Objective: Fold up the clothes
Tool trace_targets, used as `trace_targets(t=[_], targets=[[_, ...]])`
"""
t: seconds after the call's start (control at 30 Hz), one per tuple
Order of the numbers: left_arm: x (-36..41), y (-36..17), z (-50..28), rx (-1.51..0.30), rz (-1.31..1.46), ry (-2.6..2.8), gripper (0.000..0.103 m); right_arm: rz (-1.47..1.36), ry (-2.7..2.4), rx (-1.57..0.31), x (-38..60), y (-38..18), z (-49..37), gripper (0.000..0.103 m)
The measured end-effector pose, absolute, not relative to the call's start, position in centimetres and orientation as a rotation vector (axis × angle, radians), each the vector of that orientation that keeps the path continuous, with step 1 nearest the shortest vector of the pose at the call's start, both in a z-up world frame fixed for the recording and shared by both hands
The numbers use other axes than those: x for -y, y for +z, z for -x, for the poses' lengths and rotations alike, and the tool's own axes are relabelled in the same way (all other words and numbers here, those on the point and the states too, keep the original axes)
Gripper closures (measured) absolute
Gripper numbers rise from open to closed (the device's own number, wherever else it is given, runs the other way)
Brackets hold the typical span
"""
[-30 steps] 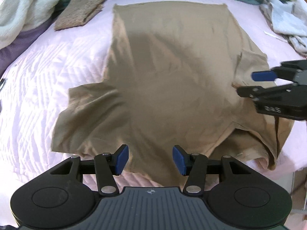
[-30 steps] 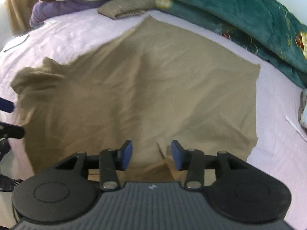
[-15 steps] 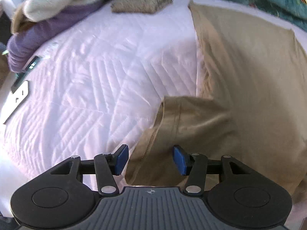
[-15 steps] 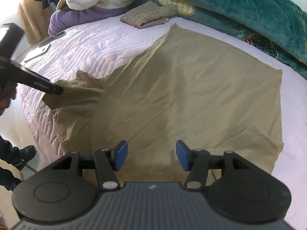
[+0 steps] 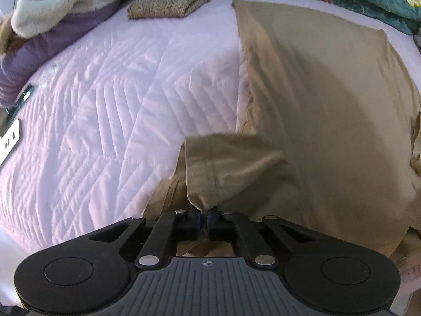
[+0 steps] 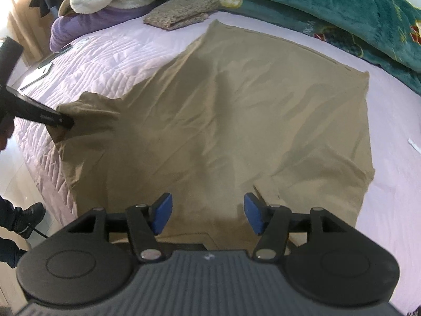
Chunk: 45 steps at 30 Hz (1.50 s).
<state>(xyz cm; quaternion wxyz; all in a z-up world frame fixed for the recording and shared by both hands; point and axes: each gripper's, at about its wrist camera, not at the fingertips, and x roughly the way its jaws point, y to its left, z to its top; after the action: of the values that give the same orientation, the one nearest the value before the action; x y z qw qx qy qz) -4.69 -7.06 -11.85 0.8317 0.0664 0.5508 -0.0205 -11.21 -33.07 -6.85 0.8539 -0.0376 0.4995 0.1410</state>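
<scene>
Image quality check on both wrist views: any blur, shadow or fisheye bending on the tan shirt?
Left wrist view: tan shirt sleeve slightly smeared above the shut left gripper, broad soft shadow across the cloth, quilted bedspread bows outward. Right wrist view: sharper, shadow streak down the shirt, right gripper crisp, edges curved.

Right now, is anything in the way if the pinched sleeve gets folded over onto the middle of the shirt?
Nothing visible is. The left gripper is shut on the sleeve, and the shirt's middle lies bare. The right gripper, jaws opening, hangs above the near edge.
</scene>
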Motion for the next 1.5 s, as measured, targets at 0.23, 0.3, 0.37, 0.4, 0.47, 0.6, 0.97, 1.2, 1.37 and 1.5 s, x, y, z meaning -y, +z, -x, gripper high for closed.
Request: trace_targets(t=[0.23,0.3,0.37,0.4,0.47,0.6,0.97,1.2,1.37,1.5], targets=[[10.6,-7.9,3.3,-1.115,-0.201,-0.032,0.099,0.024,0.256,-1.054,35.6,-7.2,12.1,0.042],[12.5,-7.0,2.9,-1.097,-0.249,-0.051,0.099,0.005,0.243,-1.054,36.7,-7.3,12.3,0.042],[14.4,-6.3,2.6,-1.084,-0.292,-0.072,0.099,-0.009,0.234,-1.053,37.6,-7.3,12.6,0.042],[15.3,-6.0,2.4,-1.082,-0.298,-0.082,0.099,-0.015,0.230,-1.053,38.0,-7.3,12.7,0.042],[17.3,-5.5,2.2,-1.071,-0.330,-0.104,0.099,-0.027,0.222,-1.053,39.0,-7.3,13.0,0.042],[22.4,-5.1,2.4,-1.041,-0.423,-0.164,0.098,-0.059,0.209,-1.056,40.7,-7.5,13.6,0.042],[35.9,-9.2,4.2,-1.003,-0.650,-0.385,0.074,-0.125,0.183,-1.069,45.3,-8.3,15.2,0.042],[38.6,-8.4,6.0,-0.948,-0.697,-0.449,0.034,-0.146,0.156,-1.081,46.4,-8.4,15.7,0.042],[35.1,-5.3,7.5,-0.921,-0.638,-0.426,0.034,-0.153,0.140,-1.038,46.4,-6.9,15.7,0.042],[28.9,-4.2,9.7,-0.962,-0.574,-0.352,0.032,-0.175,0.165,-0.967,45.5,-4.8,14.1,0.042]])
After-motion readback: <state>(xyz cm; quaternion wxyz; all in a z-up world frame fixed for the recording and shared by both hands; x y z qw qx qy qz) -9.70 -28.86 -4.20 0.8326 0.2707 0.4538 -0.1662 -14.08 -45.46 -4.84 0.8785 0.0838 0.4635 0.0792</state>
